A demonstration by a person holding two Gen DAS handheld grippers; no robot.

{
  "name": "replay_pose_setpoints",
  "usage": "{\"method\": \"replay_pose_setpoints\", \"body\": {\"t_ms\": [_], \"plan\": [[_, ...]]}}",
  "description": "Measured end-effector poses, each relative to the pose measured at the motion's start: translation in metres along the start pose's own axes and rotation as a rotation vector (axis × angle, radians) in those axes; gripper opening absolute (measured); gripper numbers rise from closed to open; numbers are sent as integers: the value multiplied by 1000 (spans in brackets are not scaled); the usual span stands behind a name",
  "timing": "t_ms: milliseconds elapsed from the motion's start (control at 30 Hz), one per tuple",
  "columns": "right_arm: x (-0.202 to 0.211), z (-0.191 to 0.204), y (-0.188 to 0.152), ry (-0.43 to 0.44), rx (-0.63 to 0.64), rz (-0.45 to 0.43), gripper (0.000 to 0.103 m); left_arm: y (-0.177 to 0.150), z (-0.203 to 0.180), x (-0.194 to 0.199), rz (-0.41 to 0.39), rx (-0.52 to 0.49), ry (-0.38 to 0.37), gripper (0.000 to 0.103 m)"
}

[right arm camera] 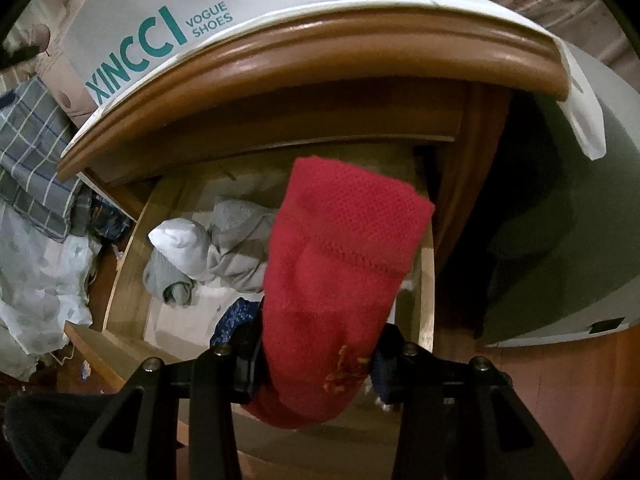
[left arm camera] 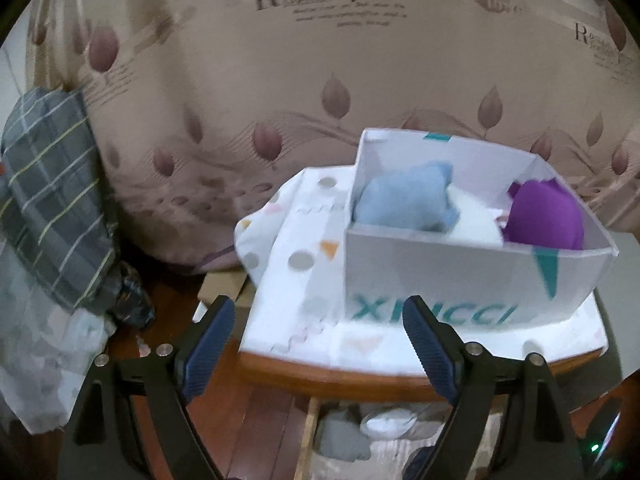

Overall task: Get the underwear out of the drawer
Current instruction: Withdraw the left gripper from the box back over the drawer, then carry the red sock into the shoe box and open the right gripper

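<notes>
My right gripper [right arm camera: 316, 364] is shut on a rolled red underwear piece [right arm camera: 340, 264], held above the open wooden drawer [right arm camera: 128, 256]. Grey [right arm camera: 236, 240], white [right arm camera: 180, 244] and dark blue patterned [right arm camera: 234, 318] garments lie in that drawer. My left gripper [left arm camera: 320, 340] stands open with nothing between its fingers, in front of the nightstand top. There, a white shoe box [left arm camera: 460, 276] holds a light blue garment [left arm camera: 404, 200] and a purple one [left arm camera: 544, 220]. The drawer's grey garment [left arm camera: 340, 440] shows low in the left wrist view.
A patterned white cloth [left arm camera: 296, 264] covers the nightstand top under the box. A beige leaf-print bedspread [left arm camera: 240, 80] fills the background. A grey plaid fabric [left arm camera: 52, 192] and pale bedding [right arm camera: 36, 280] lie on the left. A pale rounded object [right arm camera: 560, 240] stands right of the nightstand.
</notes>
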State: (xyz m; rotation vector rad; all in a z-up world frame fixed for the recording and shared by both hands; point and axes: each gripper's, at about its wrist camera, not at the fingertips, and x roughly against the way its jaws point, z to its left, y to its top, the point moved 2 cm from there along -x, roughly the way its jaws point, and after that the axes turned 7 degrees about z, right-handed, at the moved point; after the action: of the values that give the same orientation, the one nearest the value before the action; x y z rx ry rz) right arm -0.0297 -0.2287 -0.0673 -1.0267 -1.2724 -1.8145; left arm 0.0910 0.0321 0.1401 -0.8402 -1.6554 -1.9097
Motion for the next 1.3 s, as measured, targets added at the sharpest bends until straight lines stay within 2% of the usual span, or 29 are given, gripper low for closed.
{"method": "replay_pose_setpoints", "body": {"t_ms": [133,233,367,500,600,700,833,933,1300], "plan": [[2,4,0,-30,35,-26,41,-28,7,-11,22,32,22,86],[7,7,-1,-27,48,-52,41,-52,10,-29,65,48,28,87],[19,7,-1,-11,58,-97,41,-77,15,-47,85,69,77,87],[29,5,0,-44,69,-110,41,-96,23,-62,121,93,76,87],[41,3,3,-69,69,-120,41,-101,28,-68,135,79,75,87],[59,3,7,-95,83,-134,41,-99,33,-68,125,73,114,87],[86,9,15,-106,97,-167,41,-97,38,-66,124,86,86,87],[112,17,24,-118,125,-197,41,-96,41,-68,132,89,100,88],[192,39,83,-136,158,-296,41,-95,59,-74,164,157,81,89]]}}
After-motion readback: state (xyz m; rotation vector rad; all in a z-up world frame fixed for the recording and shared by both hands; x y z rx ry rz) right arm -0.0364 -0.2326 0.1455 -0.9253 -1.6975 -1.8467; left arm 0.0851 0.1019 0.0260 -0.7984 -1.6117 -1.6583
